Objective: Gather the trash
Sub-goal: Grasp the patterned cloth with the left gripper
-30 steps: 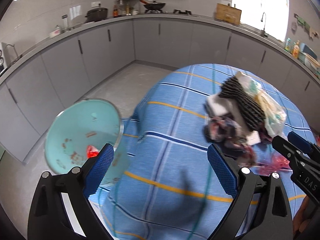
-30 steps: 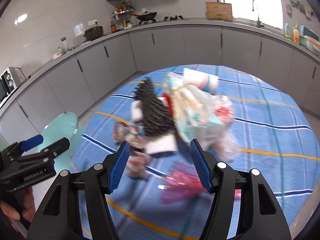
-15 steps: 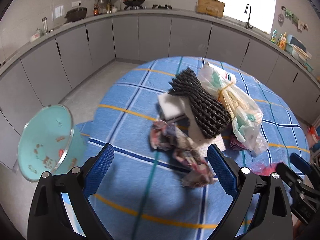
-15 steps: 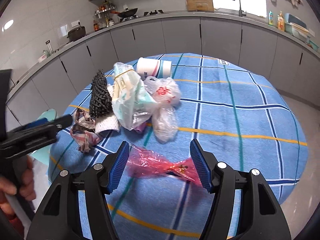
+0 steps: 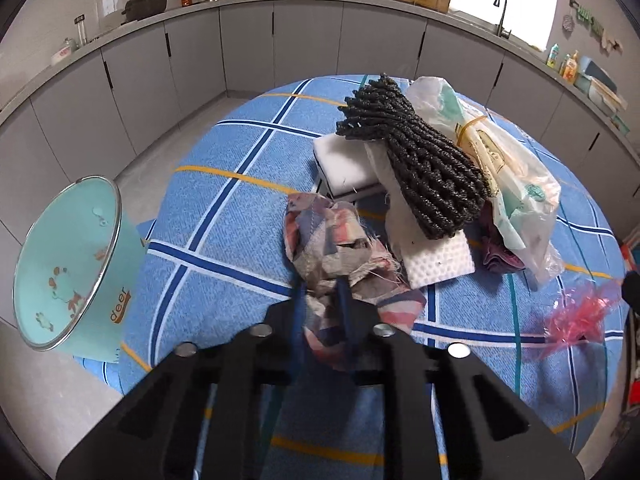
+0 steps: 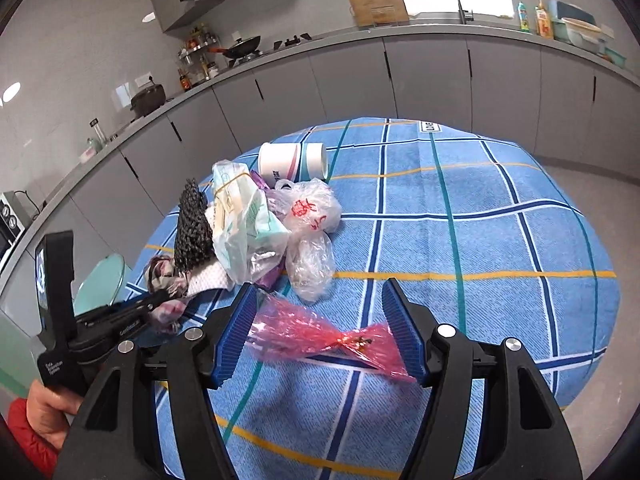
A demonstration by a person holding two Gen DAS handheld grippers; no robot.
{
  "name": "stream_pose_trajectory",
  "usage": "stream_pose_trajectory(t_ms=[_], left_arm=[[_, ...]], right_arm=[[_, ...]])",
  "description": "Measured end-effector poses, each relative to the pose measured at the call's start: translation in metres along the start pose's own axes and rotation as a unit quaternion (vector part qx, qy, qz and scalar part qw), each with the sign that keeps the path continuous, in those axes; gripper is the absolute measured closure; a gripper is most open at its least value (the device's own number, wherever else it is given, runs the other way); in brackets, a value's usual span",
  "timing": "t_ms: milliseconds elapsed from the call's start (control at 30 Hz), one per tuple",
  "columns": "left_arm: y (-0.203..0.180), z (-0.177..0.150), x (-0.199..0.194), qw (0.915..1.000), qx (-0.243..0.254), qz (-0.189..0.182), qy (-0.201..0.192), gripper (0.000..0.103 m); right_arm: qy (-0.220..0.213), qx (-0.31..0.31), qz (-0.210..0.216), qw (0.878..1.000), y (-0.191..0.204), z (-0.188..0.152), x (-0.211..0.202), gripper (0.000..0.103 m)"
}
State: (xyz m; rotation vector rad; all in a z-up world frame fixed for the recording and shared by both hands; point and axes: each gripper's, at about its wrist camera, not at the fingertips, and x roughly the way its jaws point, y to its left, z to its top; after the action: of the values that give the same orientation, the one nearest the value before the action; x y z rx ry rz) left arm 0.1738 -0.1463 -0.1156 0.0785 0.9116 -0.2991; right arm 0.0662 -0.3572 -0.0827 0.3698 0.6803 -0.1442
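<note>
Left wrist view: the left gripper [image 5: 322,300], lower centre, is closing its jaws on the crumpled patterned cloth [image 5: 336,248], which lies between the blue pads on the blue checked tablecloth [image 5: 224,200]. Only this view shows the inside of the teal bin [image 5: 68,264], at far left. Right wrist view: the right gripper [image 6: 320,332] stands apart, straddling the pink wrapper [image 6: 320,336]. Only here are the paper cup [image 6: 292,160] and the clear bag with red print [image 6: 308,208] visible, upper centre.
</note>
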Motion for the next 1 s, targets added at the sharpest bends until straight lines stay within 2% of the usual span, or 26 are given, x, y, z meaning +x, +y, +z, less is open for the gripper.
stream_pose_trajectory(t_ms=[233, 500, 533, 600, 633, 700, 767, 833, 933, 1000], left_arm=[[0.008, -0.009, -0.025, 0.9993, 0.027, 0.002, -0.025, 0.09], [0.03, -0.01, -0.039, 0.9996, 0.008, 0.003, -0.028, 0.089], [0.031, -0.008, -0.039, 0.9996, 0.006, 0.002, -0.028, 0.087], [0.031, -0.004, -0.037, 0.9997, -0.005, -0.007, -0.024, 0.061], [0.031, -0.001, -0.036, 0.9996, -0.014, -0.01, -0.023, 0.037], [0.029, 0.006, -0.033, 0.9991, -0.032, -0.015, -0.025, 0.036], [0.02, 0.013, -0.03, 0.999, -0.029, -0.019, -0.029, 0.036], [0.01, 0.019, -0.022, 0.9994, -0.018, -0.007, -0.03, 0.037], [0.004, 0.021, -0.001, 0.9997, -0.024, -0.004, 0.0, 0.046], [0.003, 0.018, 0.009, 0.9995, -0.029, -0.003, 0.014, 0.048]], right_arm=[[-0.007, -0.002, 0.01, 1.0, 0.003, 0.013, 0.002, 0.038], [0.005, -0.015, -0.017, 1.0, -0.023, 0.006, -0.006, 0.038], [0.01, -0.019, -0.019, 1.0, -0.026, 0.004, -0.004, 0.038], [0.016, -0.032, -0.018, 0.999, -0.027, 0.002, -0.002, 0.038], [0.021, -0.047, -0.015, 0.999, -0.025, 0.001, 0.001, 0.038], [0.03, -0.079, -0.015, 0.996, -0.02, -0.001, 0.006, 0.038], [0.041, -0.112, -0.016, 0.993, -0.015, -0.003, 0.012, 0.038], [0.055, -0.137, -0.015, 0.989, -0.012, -0.006, 0.02, 0.038], [0.073, -0.167, -0.015, 0.983, -0.01, -0.009, 0.033, 0.038], [0.091, -0.186, -0.015, 0.978, -0.009, -0.011, 0.041, 0.038]])
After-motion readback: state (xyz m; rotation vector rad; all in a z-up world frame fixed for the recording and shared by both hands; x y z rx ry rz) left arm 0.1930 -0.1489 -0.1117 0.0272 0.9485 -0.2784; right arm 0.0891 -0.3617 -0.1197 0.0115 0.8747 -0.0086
